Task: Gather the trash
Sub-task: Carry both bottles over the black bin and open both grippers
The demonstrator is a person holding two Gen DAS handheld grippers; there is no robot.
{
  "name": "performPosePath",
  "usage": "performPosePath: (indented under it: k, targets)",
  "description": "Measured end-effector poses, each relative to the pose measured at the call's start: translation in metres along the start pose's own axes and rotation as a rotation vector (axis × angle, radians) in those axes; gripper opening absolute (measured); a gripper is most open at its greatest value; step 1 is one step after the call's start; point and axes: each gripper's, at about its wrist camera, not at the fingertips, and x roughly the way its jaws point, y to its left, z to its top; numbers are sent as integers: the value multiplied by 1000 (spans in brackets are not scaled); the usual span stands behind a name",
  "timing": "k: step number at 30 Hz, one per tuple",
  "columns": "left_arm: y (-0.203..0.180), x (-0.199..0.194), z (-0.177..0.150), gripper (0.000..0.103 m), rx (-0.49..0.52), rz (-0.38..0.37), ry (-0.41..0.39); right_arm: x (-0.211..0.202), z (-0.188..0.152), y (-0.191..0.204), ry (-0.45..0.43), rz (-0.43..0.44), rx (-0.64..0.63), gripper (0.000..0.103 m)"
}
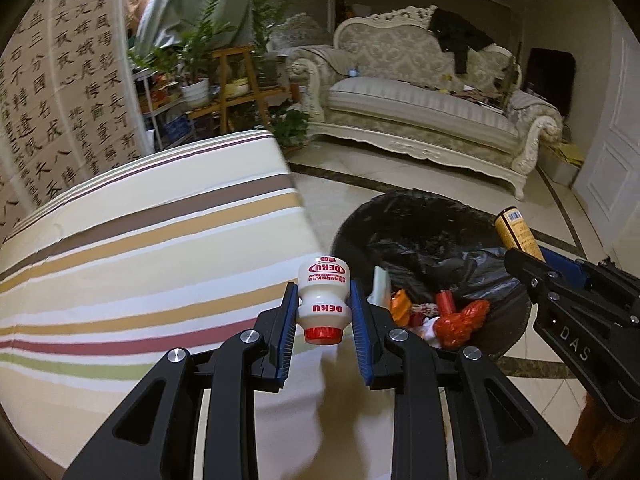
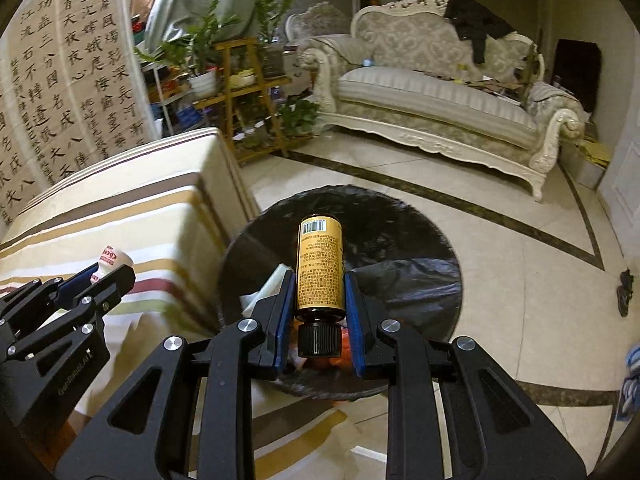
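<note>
Trash bin (image 1: 404, 216) with black liner on tiled floor (image 1: 400, 184), beside striped table (image 1: 140, 248). Left gripper (image 1: 323, 307) clamped on white DEKU bottle (image 1: 323, 296), cap toward camera. Right gripper (image 2: 319, 300) clamped on yellow-labelled bottle (image 2: 320, 268) above bin.

striped cloth (image 1: 140, 240) on table; bin (image 2: 400, 240) on floor (image 2: 500, 300), prob.

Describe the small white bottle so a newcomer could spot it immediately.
Start at the striped tablecloth beside the black-lined trash bin. At the cloth's near edge, the left tool clamps the white bottle. Unlike the yellow-labelled bottle nearby, it has red DEKU lettering and a red cap.
</note>
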Motion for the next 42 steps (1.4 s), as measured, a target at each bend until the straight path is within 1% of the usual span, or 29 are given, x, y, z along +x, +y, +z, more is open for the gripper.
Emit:
performPosePath:
  k: [11,17,21,25,26,27,28,29,31,33,34,35,36,38,40,42]
  targets:
    - [-29,26,19,27,57,-23,6,21,6,-18,24,-30,30,23]
    - [-36,38,24,27,76,-26,24,32,9,-26,32,-39,48,23]
    - [-41,41,29,27,88,-31,20,35,12,-30,31,-42,58,23]
    - [-41,44,30,28,81,-32,24,38,14,-36,28,-45,76,25]
    - [-41,44,30,33,79,-31,25,38,14,-36,28,-45,80,27]
    - [-40,44,30,42,78,-30,24,37,14,-37,26,-48,84,30]
    - [-40,43,30,47,75,-29,21,37,14,-38,23,-51,88,38]
    - [-40,43,30,52,73,-28,19,36,14,-38,20,-55,90,41]
    - [-39,41,30,52,69,-26,13,34,13,-40,15,-63,92,41]
    - [-38,40,30,57,66,-22,8,33,13,-40,13,-67,95,42]
    - [-38,39,30,58,64,-21,5,32,14,-41,11,-68,96,43]
    - [-37,39,31,59,63,-21,4,31,14,-41,9,-70,97,46]
    - [-36,37,31,62,61,-21,3,29,14,-41,5,-73,98,51]
    - [-35,35,31,68,58,-20,-2,26,15,-41,-3,-79,98,53]
    - [-33,31,30,70,55,-14,-12,22,15,-40,-9,-82,97,54]
    - [-30,26,29,74,52,-4,-21,19,14,-41,-13,-81,97,58]
